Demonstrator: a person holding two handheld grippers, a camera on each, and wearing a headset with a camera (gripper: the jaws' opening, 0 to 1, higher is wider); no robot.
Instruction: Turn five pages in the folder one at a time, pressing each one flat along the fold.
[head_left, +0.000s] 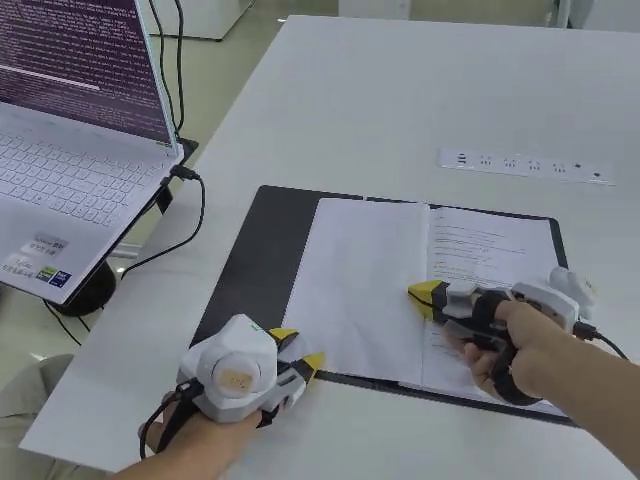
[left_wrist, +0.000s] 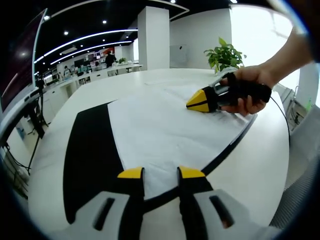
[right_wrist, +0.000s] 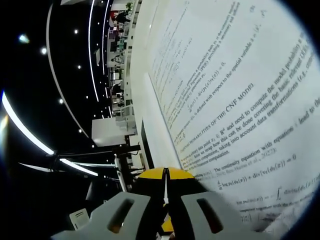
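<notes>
White and broad, the surface (head_left: 400, 90) is carrying an open laptop (head_left: 70, 150) at its far left. Just right of that, the black folder (head_left: 245, 270) is lying open, with a blank page (head_left: 360, 280) covering its left half and a printed page (head_left: 490, 250) its right. The left tool (head_left: 300, 362) is hovering at the folder's near edge, its jaws standing a narrow gap apart and gripping nothing. Further right, the right tool (head_left: 422, 293) is lying low across the printed page, jaws closed tip to tip with nothing between them, and its yellow nose is pointing left at the fold (head_left: 428, 240). Whether it is actually bearing down on the paper I cannot tell. A power strip (head_left: 525, 165) is sitting well beyond the folder at the far right.

To my eye the pressing step is under way. Doing it well is going to mean laying the closed tips flat against the paper, running them along the crease from end to end in one steady stroke, and avoiding any sideways drag that would wrinkle the sheet. The left tool looks well placed for pinning the near edge so the folder is not sliding.
</notes>
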